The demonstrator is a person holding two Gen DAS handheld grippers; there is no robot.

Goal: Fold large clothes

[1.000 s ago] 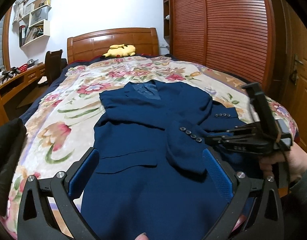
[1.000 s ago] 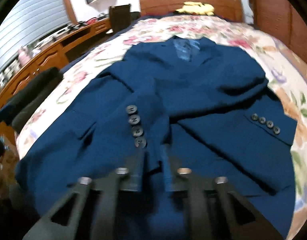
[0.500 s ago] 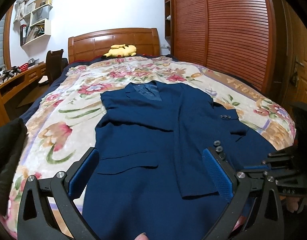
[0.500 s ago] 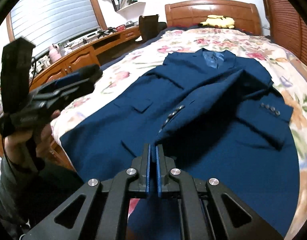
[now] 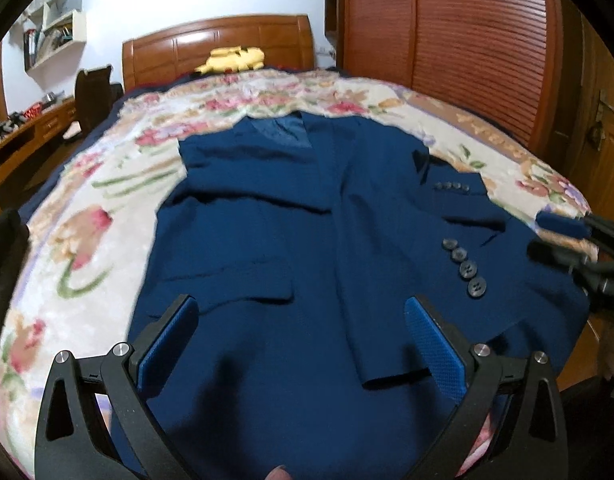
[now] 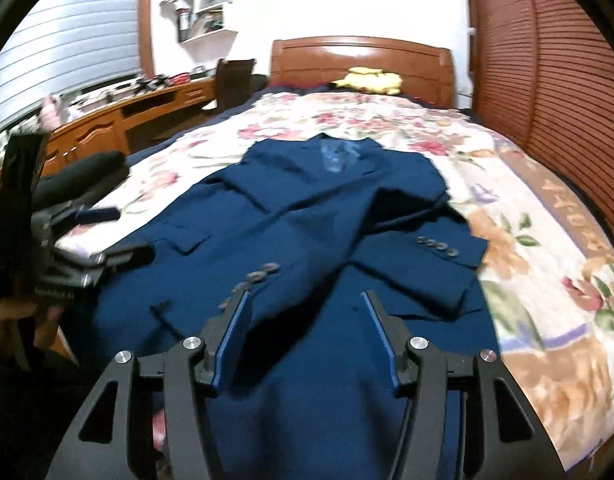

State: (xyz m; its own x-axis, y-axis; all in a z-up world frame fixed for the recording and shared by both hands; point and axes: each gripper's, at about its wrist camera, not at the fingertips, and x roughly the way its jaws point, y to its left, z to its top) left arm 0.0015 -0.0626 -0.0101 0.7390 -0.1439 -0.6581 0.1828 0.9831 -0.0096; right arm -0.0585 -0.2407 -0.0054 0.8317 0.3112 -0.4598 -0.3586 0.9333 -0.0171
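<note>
Navy suit jacket (image 5: pixel 267 248): laid flat, collar toward the headboard, on a floral bedspread (image 5: pixel 87 220); both sleeves folded across the front, the nearer cuff with four buttons (image 5: pixel 465 266) uppermost.
Left gripper (image 5: pixel 303 344): jaws wide apart above the jacket's lower front, nothing between the pads.
Right gripper (image 6: pixel 307 340): jaws opening, poised over the near cuff, pads clear of the cloth.
Surroundings: wooden headboard (image 5: pixel 219 48) with a yellow plush toy (image 5: pixel 233 60) at the bed's head; slatted wooden wardrobe (image 5: pixel 467 40) beside the bed; wooden desk (image 6: pixel 119 120) and dark chair (image 6: pixel 233 80) on the opposite side; wall shelves (image 6: pixel 203 4).
Obstructions: black garment (image 6: pixel 83 176) at the bedspread's edge, just beside the jacket's hem.
</note>
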